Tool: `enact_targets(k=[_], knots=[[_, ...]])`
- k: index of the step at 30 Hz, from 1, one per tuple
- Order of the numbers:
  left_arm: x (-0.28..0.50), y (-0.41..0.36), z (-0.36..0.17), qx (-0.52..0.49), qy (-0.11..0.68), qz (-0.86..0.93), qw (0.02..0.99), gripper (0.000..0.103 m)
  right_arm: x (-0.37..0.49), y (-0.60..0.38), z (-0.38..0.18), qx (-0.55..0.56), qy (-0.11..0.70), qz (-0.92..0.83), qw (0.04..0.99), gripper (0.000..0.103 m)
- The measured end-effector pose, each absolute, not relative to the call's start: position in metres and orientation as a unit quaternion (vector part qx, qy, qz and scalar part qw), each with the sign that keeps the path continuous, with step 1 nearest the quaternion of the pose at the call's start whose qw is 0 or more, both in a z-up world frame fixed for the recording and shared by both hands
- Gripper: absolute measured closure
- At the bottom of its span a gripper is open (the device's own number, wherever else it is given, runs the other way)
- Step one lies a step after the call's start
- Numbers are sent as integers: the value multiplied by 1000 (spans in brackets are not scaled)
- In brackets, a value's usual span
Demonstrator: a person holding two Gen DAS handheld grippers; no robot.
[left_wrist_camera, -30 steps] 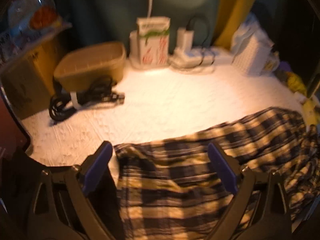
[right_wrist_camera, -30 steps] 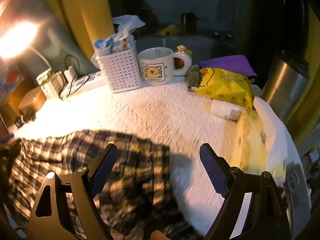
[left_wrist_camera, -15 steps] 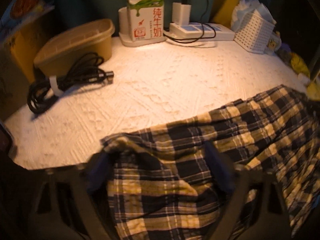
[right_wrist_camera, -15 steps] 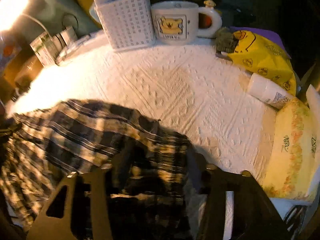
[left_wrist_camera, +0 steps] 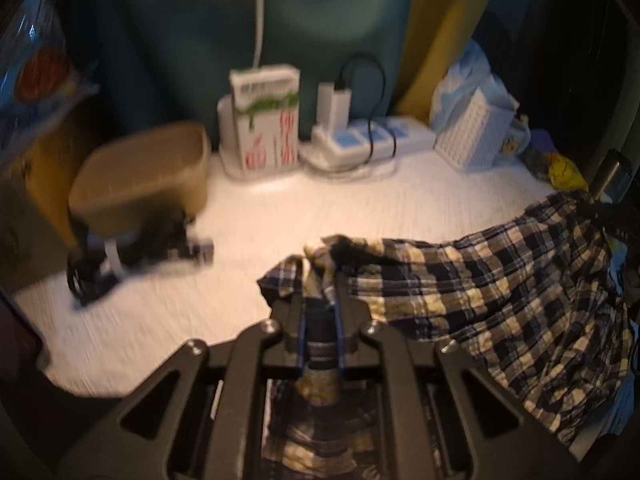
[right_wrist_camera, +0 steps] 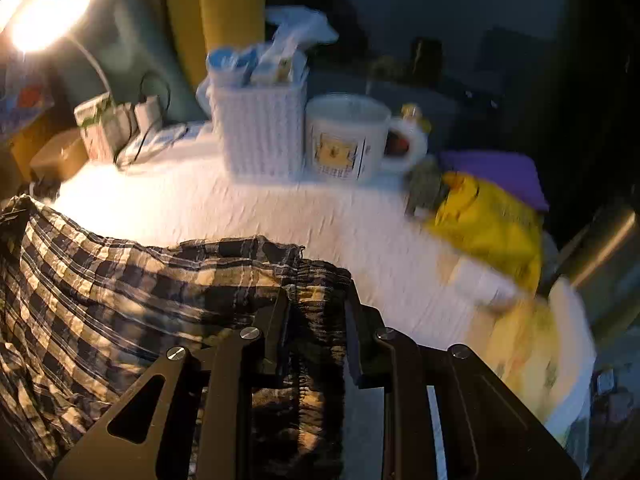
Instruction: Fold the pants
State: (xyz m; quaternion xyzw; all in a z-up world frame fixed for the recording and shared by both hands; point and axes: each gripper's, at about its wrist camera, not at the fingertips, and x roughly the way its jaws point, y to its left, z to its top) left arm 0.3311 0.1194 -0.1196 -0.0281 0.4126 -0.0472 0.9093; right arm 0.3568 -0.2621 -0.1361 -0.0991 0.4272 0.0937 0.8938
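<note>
The plaid pants (left_wrist_camera: 500, 288), navy and cream, lie on the white textured table cover (left_wrist_camera: 320, 216). My left gripper (left_wrist_camera: 319, 280) is shut on a bunched corner of the pants and holds it raised off the cover. My right gripper (right_wrist_camera: 316, 300) is shut on the gathered waistband end of the pants (right_wrist_camera: 120, 292), which drape away to the left. The cloth stretches between the two grippers.
At the back stand a tan tub (left_wrist_camera: 144, 184), a black cable bundle (left_wrist_camera: 136, 256), a milk carton (left_wrist_camera: 266, 116), a power strip with charger (left_wrist_camera: 368, 140), a white basket (right_wrist_camera: 260, 128), a mug (right_wrist_camera: 348, 140) and a yellow bag (right_wrist_camera: 492, 216). A lamp (right_wrist_camera: 44, 16) shines left.
Both grippers were open over the pants a second ago. They have closed on the cloth and lifted its edge off the table.
</note>
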Motion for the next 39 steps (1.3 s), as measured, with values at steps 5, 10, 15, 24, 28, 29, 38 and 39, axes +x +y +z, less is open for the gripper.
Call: enact_targets(k=[5, 10, 15, 24, 28, 29, 38, 39], knots=[[372, 121, -93, -22, 379, -44, 924, 93, 396, -266, -118, -84, 399, 80, 910, 79], [422, 128, -99, -34, 378, -16, 925, 91, 438, -266, -120, -70, 397, 71, 912, 79], [451, 135, -126, -63, 421, -8, 905, 81, 473, -261, -152, -72, 437, 65, 894, 76], [403, 160, -102, -95, 385, 23, 918, 22, 461, -266, -139, -63, 422, 85, 900, 33], [366, 150, -93, -106, 380, 4, 919, 21, 430, -269, -124, -66, 419, 107, 899, 33], [356, 146, -95, -109, 384, -3, 917, 21, 422, -269, -123, -68, 423, 115, 896, 33], [297, 112, -156, -155, 459, -38, 874, 21, 395, -248, -171, -85, 485, 167, 854, 39], [293, 109, -159, -162, 466, -38, 869, 21, 391, -246, -173, -91, 483, 165, 855, 56]])
